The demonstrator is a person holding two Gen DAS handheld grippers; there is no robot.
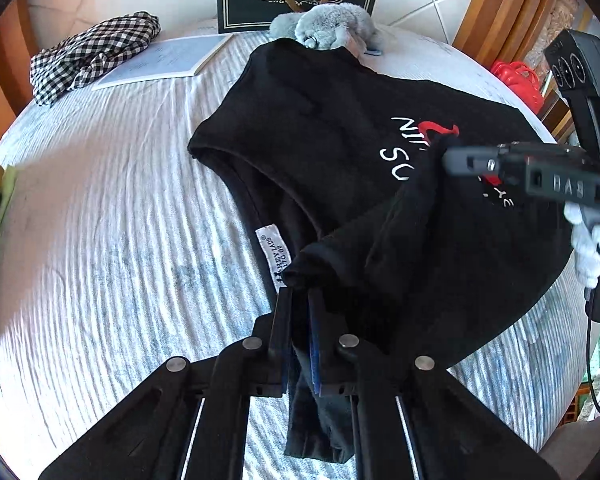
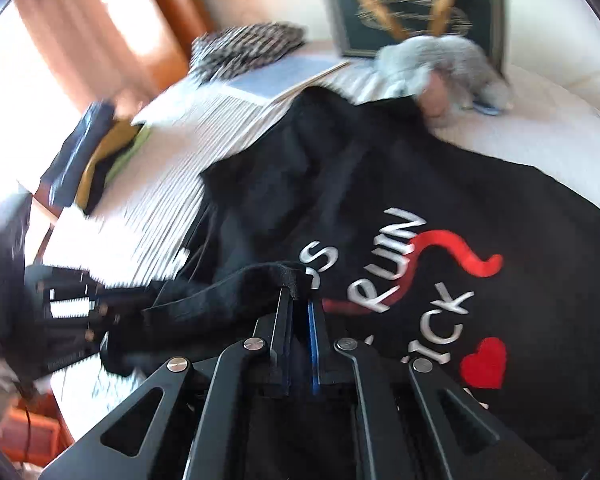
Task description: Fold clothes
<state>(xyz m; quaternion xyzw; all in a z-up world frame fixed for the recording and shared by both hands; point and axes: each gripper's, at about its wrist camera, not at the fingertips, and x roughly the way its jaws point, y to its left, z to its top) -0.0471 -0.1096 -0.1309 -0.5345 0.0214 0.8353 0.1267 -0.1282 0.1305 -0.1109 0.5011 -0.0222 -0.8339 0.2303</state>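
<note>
While both tongs pinch its edge, black printed shirt lies rumpled.

Right gripper pinching black shirt

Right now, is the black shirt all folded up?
Partly folded: the black shirt mostly lies flat, with one edge lifted over its print by the left gripper and right gripper.

The shirt lies on the table, plush toy behind it, checked cloth far left.
</note>
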